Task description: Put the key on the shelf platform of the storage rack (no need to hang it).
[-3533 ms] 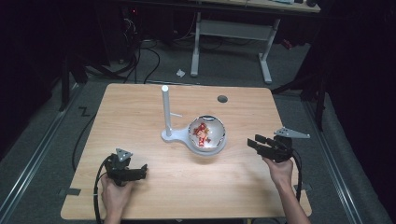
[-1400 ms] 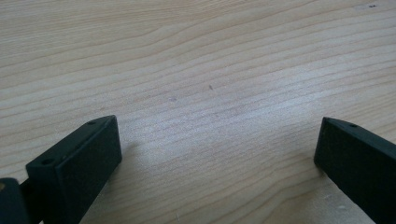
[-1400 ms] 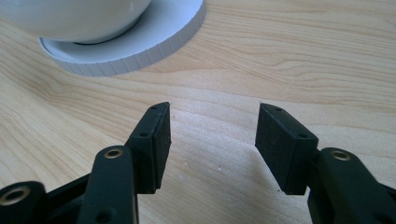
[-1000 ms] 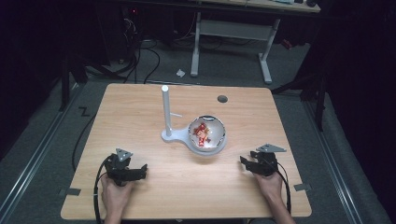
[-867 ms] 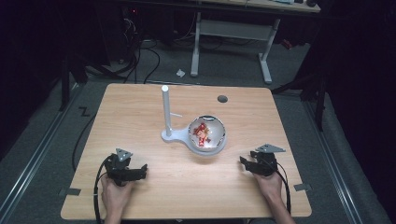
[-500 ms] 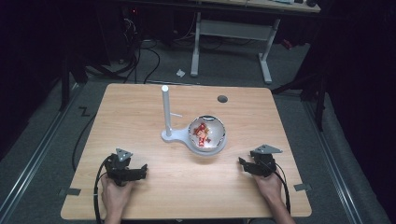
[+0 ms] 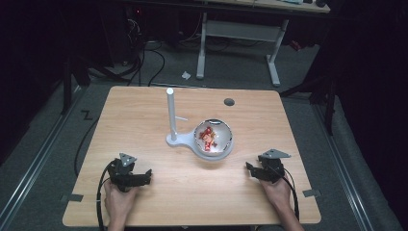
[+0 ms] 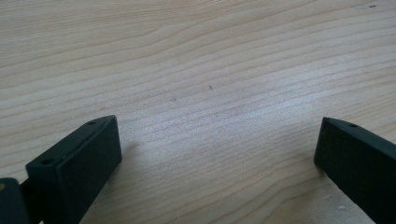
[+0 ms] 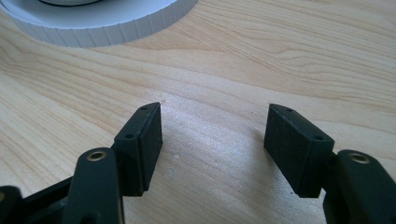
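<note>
Two tools rest on the wooden worktop [image 7: 144,120]: left tool [image 7: 144,175] wide apart, right tool [image 7: 251,168] just opening, nothing between, aimed at the round glassy globe [image 7: 213,138] mid-worktop beside an upright white post [image 7: 171,115].

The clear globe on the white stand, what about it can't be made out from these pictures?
- Red figure inside the globe, high view: too small and blurred by glare to identify.
- White base, right gripper view: cut off by the top edge, so the globe above is out of frame.
- Thin arm on the white post, high view: too small to tell its purpose.
</note>
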Demonstrator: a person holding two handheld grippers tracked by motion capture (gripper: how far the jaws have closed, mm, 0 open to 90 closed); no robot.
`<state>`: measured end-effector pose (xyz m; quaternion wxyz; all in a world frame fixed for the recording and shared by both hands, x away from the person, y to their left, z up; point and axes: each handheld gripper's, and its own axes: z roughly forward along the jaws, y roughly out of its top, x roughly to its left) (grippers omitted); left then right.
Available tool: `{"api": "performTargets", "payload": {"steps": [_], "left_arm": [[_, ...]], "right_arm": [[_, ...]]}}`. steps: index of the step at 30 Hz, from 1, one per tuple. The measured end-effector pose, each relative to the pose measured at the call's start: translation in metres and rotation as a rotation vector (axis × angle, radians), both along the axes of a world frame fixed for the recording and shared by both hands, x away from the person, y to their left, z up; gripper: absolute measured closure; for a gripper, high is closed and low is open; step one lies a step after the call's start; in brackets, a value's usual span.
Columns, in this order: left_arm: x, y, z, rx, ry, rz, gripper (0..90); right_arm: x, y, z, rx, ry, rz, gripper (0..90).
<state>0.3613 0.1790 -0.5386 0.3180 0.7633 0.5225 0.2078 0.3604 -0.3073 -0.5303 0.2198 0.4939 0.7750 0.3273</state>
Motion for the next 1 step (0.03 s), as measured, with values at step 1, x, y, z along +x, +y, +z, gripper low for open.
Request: {"api": "performTargets", "payload": {"steps": [1], "left_arm": [[0.0000,0.0000,0.0000,0.000,0.000,0.000,0.9]], "right_arm": [[0.0000,0.0000,0.0000,0.000,0.000,0.000,37.4]]}}
